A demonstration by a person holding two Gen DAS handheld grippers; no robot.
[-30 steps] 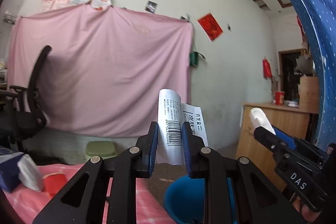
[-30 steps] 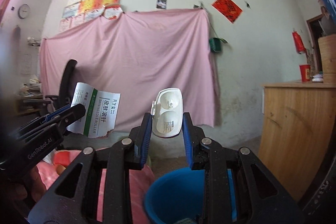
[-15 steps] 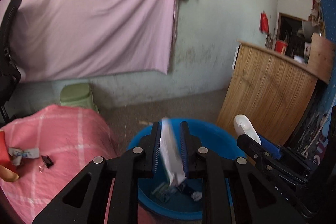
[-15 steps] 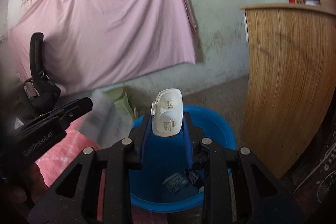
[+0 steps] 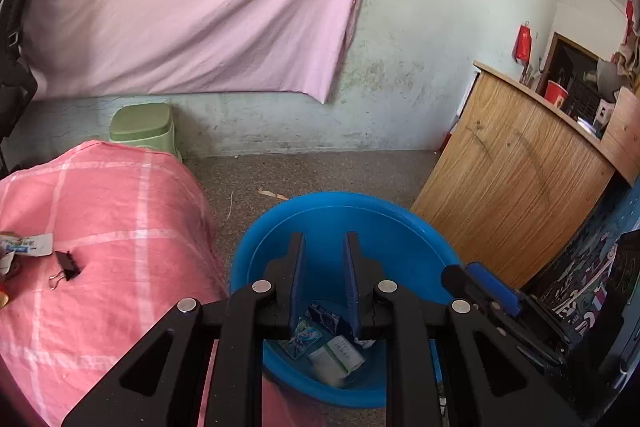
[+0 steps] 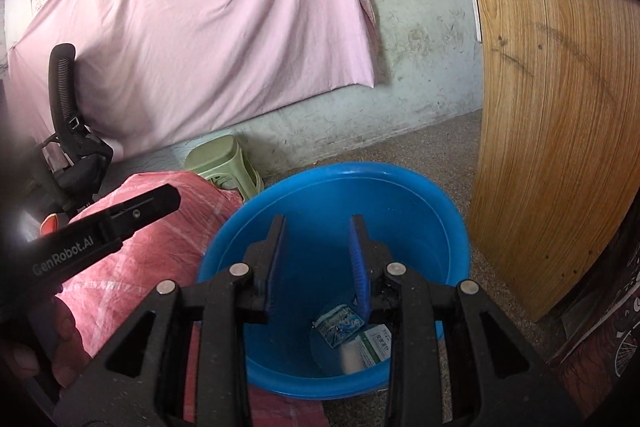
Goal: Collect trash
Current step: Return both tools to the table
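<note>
A blue basin stands on the floor below both grippers. In it lie a white-and-green box, a blue packet and a blurred whitish piece. My left gripper hangs over the basin, its jaws a narrow gap apart with nothing between them. My right gripper is beside it over the basin; its jaws are opening and nothing is between them. Each gripper shows in the other's view: the right gripper and the left gripper.
A table under a pink checked cloth borders the basin on the left and bears a black binder clip and a wrapper. A green stool stands by the wall. A wooden counter is close on the right, an office chair at far left.
Both grippers tipped down over the basin. The left one let go of the printed box and the right one let go of the white case; both jaws now hold nothing.
</note>
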